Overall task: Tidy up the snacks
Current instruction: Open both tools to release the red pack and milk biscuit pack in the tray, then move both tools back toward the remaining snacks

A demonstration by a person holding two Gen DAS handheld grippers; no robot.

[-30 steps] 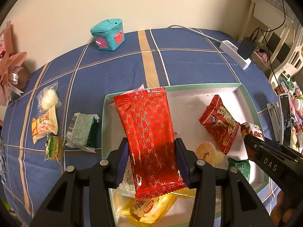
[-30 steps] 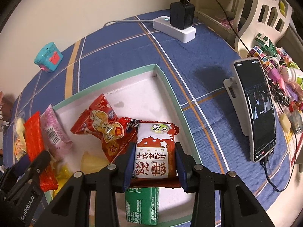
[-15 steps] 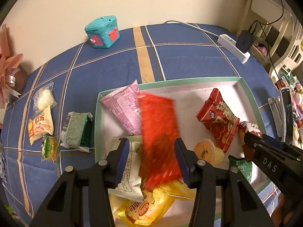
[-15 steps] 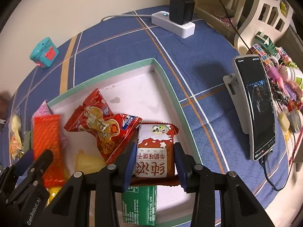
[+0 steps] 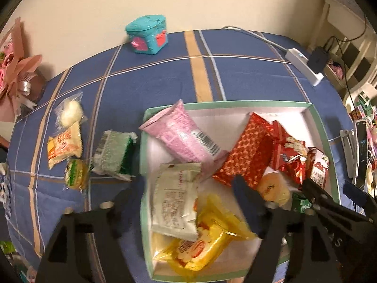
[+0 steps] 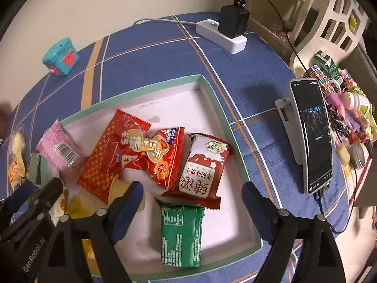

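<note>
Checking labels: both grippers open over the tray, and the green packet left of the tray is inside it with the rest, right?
Not quite. The left gripper and right gripper are opening with nothing gripped, but that green packet lies on the blue cloth outside the tray, beside its left wall. The left wrist view shows it.

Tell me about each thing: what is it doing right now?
left gripper: jaws opening, holding nothing
right gripper: jaws opening, holding nothing
red patterned packet: lying in box, let go
red-and-white packet: lying in box, let go
box: no lid on, holding snacks
phone: screen on, propped upright
power strip: light on, charger plugged in
</note>
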